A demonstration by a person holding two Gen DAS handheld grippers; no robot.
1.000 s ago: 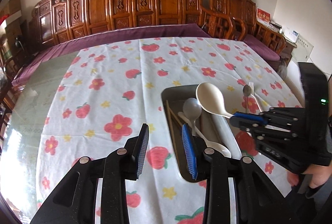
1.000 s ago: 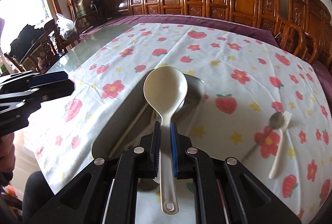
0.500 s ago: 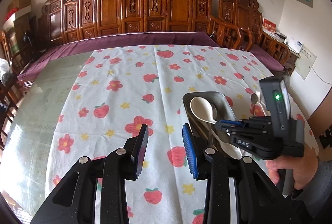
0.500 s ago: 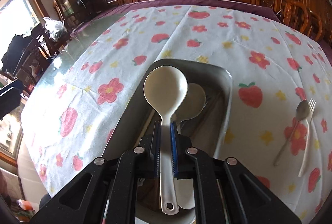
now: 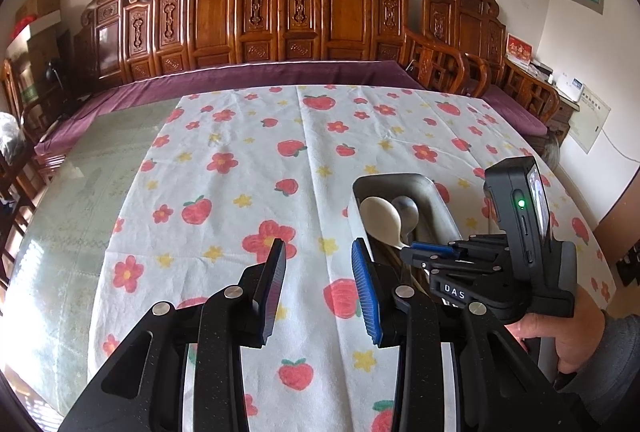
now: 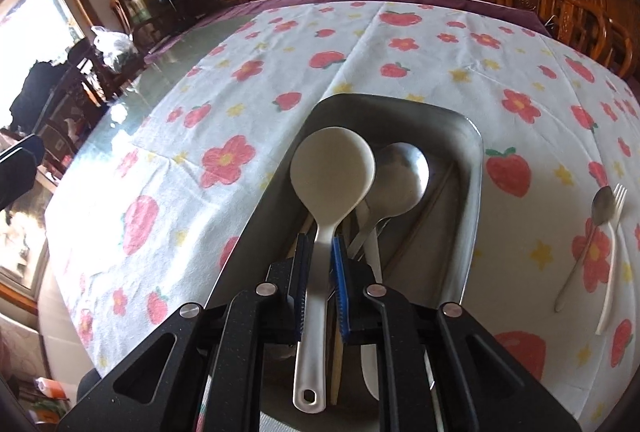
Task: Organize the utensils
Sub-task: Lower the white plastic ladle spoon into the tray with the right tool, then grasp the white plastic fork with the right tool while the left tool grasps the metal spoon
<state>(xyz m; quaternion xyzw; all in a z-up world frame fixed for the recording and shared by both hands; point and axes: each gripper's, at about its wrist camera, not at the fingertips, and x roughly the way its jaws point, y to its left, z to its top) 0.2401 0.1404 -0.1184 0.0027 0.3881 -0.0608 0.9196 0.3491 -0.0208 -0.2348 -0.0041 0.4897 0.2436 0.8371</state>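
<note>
A cream plastic serving spoon lies with its bowl down inside the metal tray, beside a metal spoon. My right gripper straddles the cream spoon's handle. Its jaws are opening, and a thin gap shows on the left side of the handle. In the left wrist view the same spoon sits in the tray with the right gripper low over it. My left gripper hangs open over the flowered tablecloth left of the tray, holding nothing.
A small metal spoon and a white fork lie together on the cloth right of the tray. Chopsticks and a white handle are in the tray too. Carved wooden chairs line the far side. A hand holds the right gripper.
The right gripper has sunk with the cream spoon from above the tray down into it, and its jaws have parted a little. The left gripper drew back from the tray, then held still.
</note>
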